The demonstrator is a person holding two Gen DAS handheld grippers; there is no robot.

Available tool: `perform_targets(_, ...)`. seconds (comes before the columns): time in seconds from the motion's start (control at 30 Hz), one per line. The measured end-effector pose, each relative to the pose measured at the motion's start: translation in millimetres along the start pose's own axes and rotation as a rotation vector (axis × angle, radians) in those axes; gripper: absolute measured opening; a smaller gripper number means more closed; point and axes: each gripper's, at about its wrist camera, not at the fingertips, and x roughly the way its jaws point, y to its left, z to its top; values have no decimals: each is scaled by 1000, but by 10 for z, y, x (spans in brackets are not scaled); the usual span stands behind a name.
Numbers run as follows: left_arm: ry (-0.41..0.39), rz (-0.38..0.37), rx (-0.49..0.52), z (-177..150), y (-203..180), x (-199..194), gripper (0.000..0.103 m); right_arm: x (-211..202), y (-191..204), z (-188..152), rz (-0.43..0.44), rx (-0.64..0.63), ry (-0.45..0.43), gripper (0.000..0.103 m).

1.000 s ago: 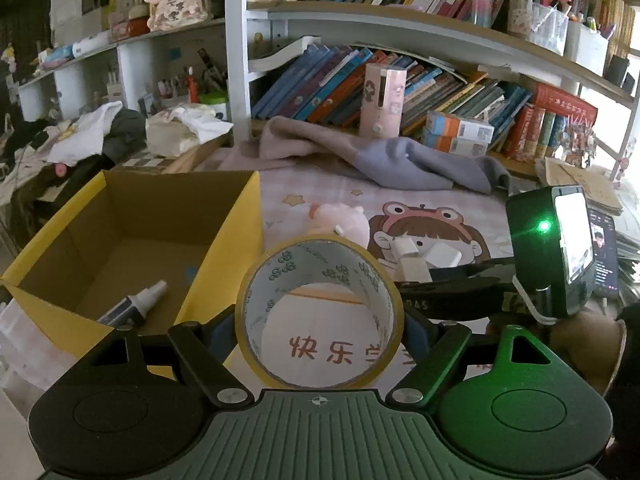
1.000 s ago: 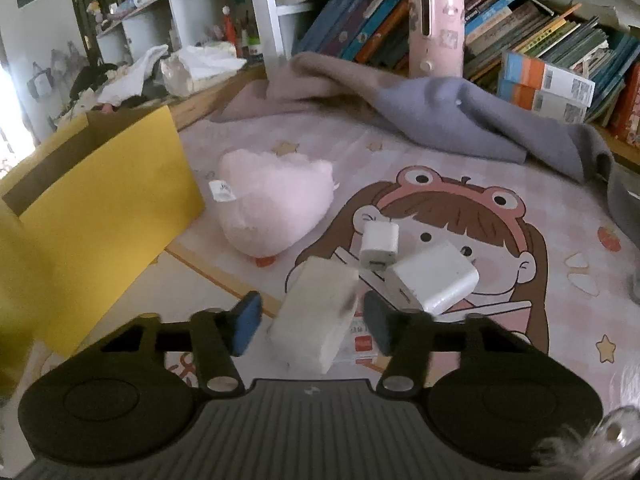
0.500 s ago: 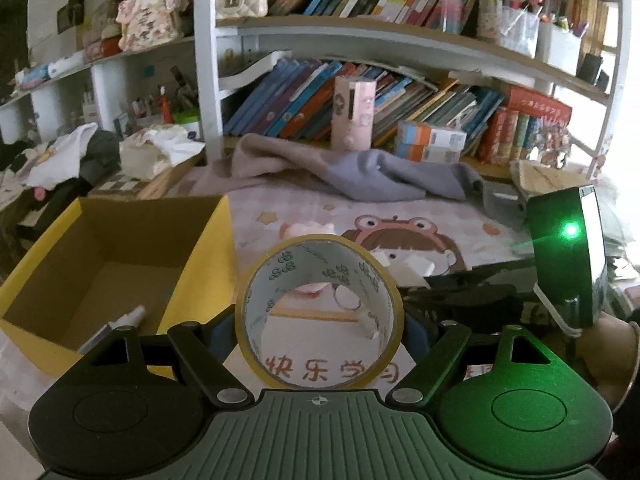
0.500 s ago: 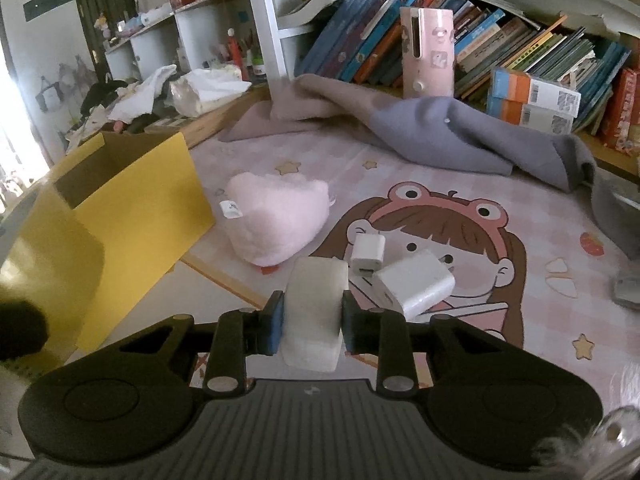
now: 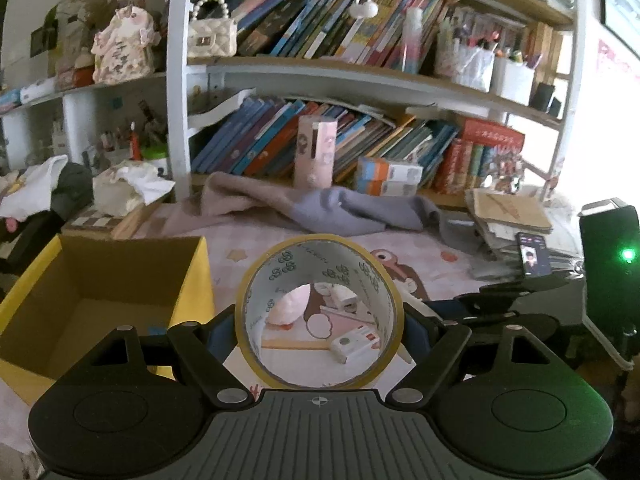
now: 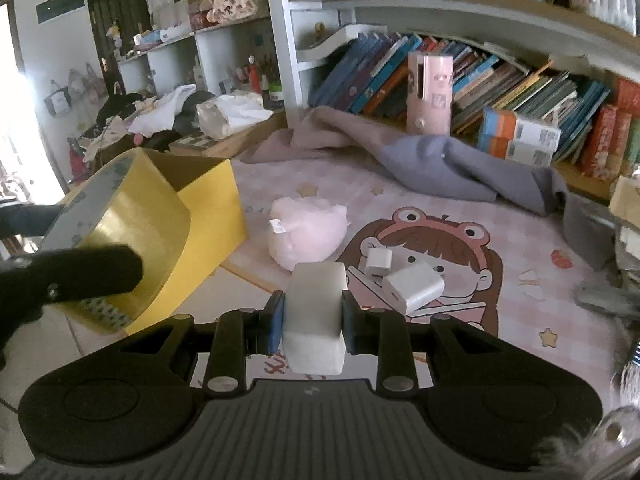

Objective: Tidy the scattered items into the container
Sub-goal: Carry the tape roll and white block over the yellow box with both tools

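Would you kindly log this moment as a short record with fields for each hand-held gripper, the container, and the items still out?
left hand-held gripper: shut on tape roll, held beside the box
right hand-held gripper: shut on white block, lifted off the mat
container: yellow cardboard box, open
still on mat: pink plush toy, small charger, large charger

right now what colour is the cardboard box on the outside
Yellow outside, plain brown inside; the open cardboard box shows best in the right wrist view.
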Motion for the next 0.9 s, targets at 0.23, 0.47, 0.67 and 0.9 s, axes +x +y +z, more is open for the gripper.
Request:
perform_targets(0.23, 7, -74, 5, -135, 159, -153, 83, -213, 214, -47, -67, 27, -7, 27)
perform_targets(0.47, 0, -129, 47, -303, 340, -383, 83, -340, 546, -146, -119, 55, -14, 26)
perform_targets(0.67, 9, -159, 29, -477, 612, -646, 83, -445, 981, -281, -150, 54, -8, 26)
perform_targets(0.9, 42, -193, 44, -719, 922, -937, 83, -542, 1503, -551, -168, 87, 11, 26)
